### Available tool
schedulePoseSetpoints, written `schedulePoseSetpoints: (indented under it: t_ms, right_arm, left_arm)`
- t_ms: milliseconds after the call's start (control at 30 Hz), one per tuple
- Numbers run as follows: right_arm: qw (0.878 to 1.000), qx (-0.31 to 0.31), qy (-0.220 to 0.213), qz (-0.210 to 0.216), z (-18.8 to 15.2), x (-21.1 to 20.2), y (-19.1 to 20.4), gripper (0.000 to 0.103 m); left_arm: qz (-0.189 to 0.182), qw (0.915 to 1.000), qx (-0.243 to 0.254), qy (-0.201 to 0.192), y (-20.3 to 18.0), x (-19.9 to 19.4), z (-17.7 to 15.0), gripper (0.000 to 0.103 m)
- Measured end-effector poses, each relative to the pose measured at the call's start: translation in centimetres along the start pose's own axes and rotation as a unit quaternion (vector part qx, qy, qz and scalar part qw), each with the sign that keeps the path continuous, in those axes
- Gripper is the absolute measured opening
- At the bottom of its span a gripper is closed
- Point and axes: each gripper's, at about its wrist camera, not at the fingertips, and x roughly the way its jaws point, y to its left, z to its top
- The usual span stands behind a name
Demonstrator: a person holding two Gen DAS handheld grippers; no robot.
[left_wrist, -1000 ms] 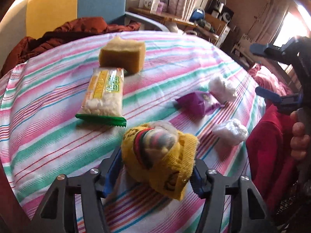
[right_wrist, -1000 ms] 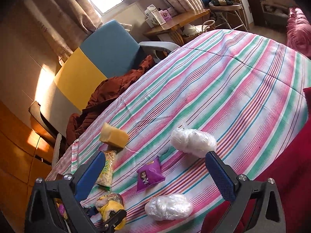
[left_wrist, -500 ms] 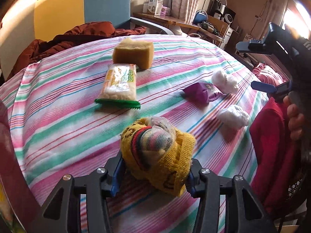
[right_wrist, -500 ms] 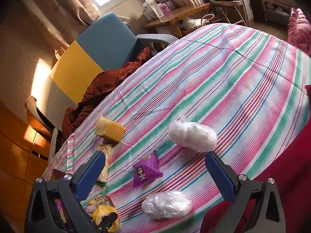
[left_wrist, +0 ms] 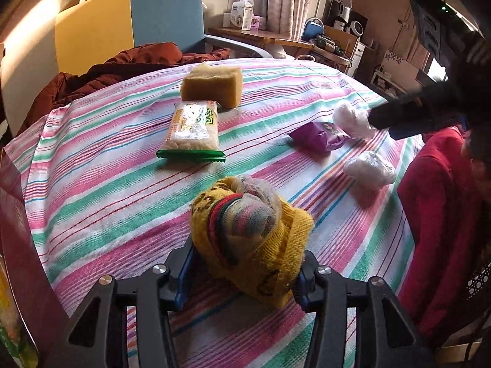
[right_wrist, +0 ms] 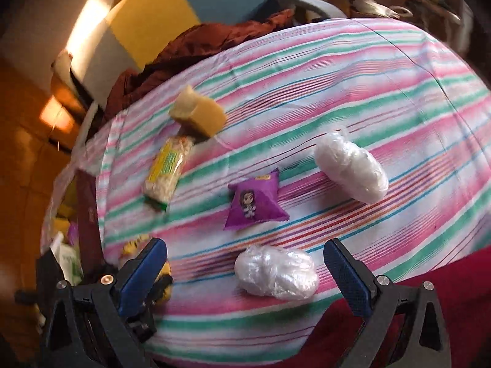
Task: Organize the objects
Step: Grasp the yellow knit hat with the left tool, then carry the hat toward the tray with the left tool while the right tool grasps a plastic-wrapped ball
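Observation:
My left gripper (left_wrist: 245,270) is shut on a rolled yellow knitted sock bundle (left_wrist: 248,230), just above the striped tablecloth (left_wrist: 107,184) near its front edge. Beyond it lie a green-edged rice cracker pack (left_wrist: 193,128), a yellow-brown sponge (left_wrist: 211,84), a purple snack pack (left_wrist: 319,136) and two white plastic bundles (left_wrist: 351,119) (left_wrist: 369,170). My right gripper (right_wrist: 244,248) is open and points steeply down. The nearer white bundle (right_wrist: 276,271) lies below the gap between its blue pads (right_wrist: 144,270), untouched. The purple pack (right_wrist: 254,204) and the farther bundle (right_wrist: 349,168) lie beyond it.
A dark red box (left_wrist: 18,230) with packets inside stands at the table's left edge. A blue and yellow chair (left_wrist: 129,21) with a rust-brown jacket (left_wrist: 122,67) is behind the table. A person's red garment (left_wrist: 435,214) borders the right edge. Bare cloth stretches far right (right_wrist: 399,76).
The left jaws closed in on the sock bundle and drew it back a little. The right gripper rolled, tipped down and came over the nearer white bundle.

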Motion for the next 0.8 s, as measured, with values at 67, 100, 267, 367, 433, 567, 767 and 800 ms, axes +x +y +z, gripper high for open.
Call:
schedulePoseSetpoints:
  t_ms: [67,100,267,367,433,567,767,800]
  right_arm:
    - [0.995,-0.086,0.029,-0.034,-0.2,0.3,1.8,0.103]
    - [0.990,-0.123,0.044,-0.047,-0.4,0.6,2.4,0.103]
    - [0.961,-0.233,0.114,-0.100,-1.5,2.5,2.8,0.091]
    - [0.950,-0.255,0.139,-0.112,-1.7,3.3,2.3,0.083]
    - [0.947,-0.262,0.146,-0.114,-1.8,3.7,2.3,0.083]
    - [0.940,-0.270,0.161,-0.131,-1.8,4.9,1.7,0.068]
    - [0.949,-0.255,0.146,-0.113,-2.1,3.6,0.5,0.044]
    - [0.951,-0.253,0.138,-0.109,-2.2,3.0,0.4,0.044]
  left_arm:
    - [-0.004,1.0000,-0.003,-0.001,0.1,0.0,0.0,0.051]
    - [-0.006,1.0000,-0.005,-0.002,0.1,0.0,0.0,0.052]
    - [-0.010,0.9999,-0.010,-0.003,0.3,-0.1,-0.1,0.052]
    - [-0.010,0.9999,-0.011,-0.004,0.3,-0.1,-0.1,0.052]
    - [-0.009,0.9999,-0.011,-0.004,0.3,-0.1,-0.1,0.052]
    - [-0.008,0.9999,-0.010,-0.003,0.3,-0.3,-0.2,0.050]
    - [-0.001,0.9999,-0.014,-0.001,0.3,-0.7,-0.3,0.045]
    - [0.000,0.9998,-0.018,0.000,0.4,-0.8,-0.3,0.044]
